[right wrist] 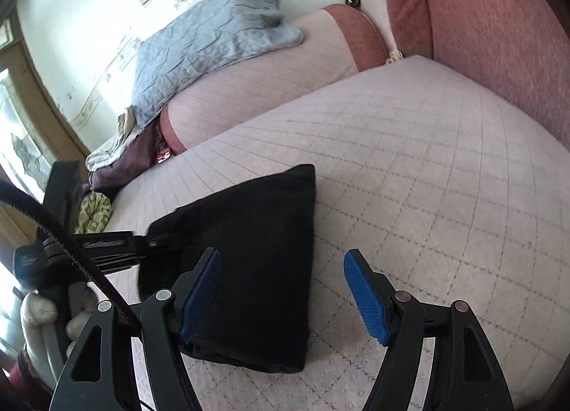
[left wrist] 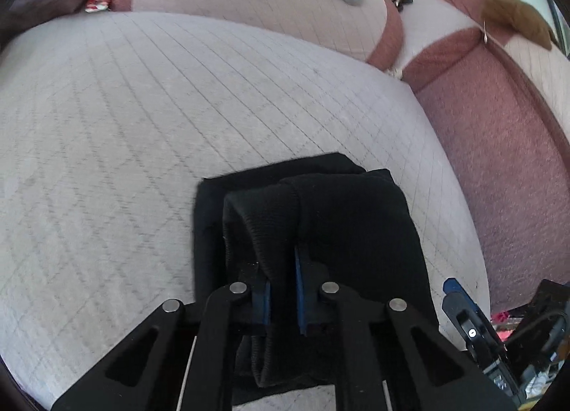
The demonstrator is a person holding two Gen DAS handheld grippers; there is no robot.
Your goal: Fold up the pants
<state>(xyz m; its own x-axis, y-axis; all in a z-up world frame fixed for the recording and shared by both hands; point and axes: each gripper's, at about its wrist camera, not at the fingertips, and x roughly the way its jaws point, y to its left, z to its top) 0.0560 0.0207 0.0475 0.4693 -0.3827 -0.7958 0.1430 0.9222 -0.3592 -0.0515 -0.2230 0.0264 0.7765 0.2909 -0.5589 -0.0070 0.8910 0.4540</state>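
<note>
Between the blue pads of the left gripper [left wrist: 283, 289] sits a bunched fold of the black pants [right wrist: 249, 254], clamped tight. Beside the pants, the right gripper [right wrist: 281, 298] hangs with fingers spread, holding nothing. Under the pants lies a quilted pale cushion [right wrist: 427, 168], with a grey blanket [right wrist: 213, 40] beyond them.

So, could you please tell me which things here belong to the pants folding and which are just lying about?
Part of the job:
black pants
left gripper, shut on the pants
right gripper, open
quilted cushion under the pants

Just lying about:
blue-grey blanket
brown cloth
green patterned cloth
</note>
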